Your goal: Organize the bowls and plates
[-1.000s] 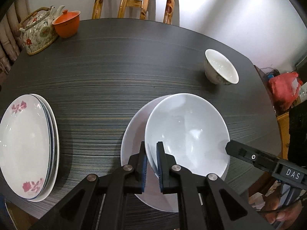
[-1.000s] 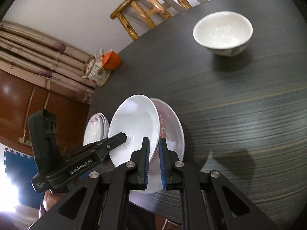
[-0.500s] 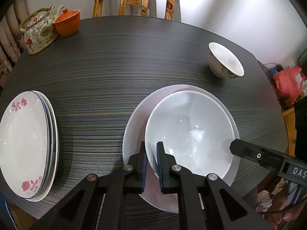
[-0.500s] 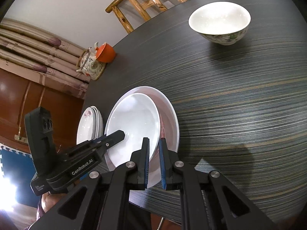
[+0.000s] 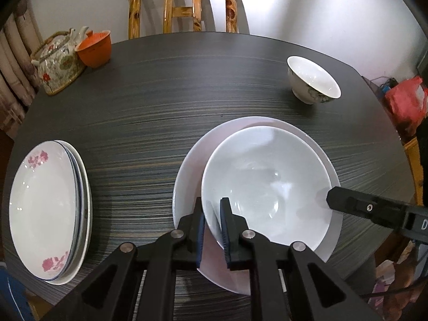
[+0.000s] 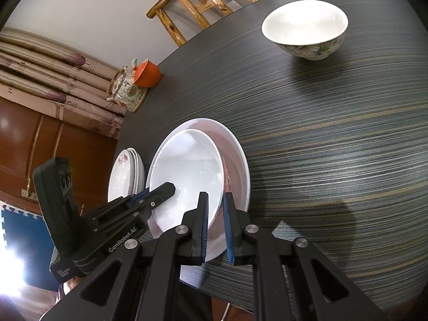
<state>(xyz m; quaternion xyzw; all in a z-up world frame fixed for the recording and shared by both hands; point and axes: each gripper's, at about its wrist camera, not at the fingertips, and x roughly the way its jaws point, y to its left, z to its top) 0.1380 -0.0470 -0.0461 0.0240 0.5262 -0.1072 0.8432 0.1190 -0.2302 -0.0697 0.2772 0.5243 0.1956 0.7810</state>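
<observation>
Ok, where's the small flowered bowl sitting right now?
The small flowered bowl stands alone at the table's far right in the left wrist view, beyond the large white bowl, near the wooden chair.

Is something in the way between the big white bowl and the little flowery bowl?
Nothing visible. Only bare dark table lies between the big white bowl and the little flowery bowl; the teapot and stacked plates sit off to the side.

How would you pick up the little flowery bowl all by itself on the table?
Pinch the small bowl's rim: one finger inside, one outside, coming from above on its nearer side. It stands upright, open and empty, alone on the table, and its thin lip fits a narrow claw better than its round, sloping wall.
</observation>
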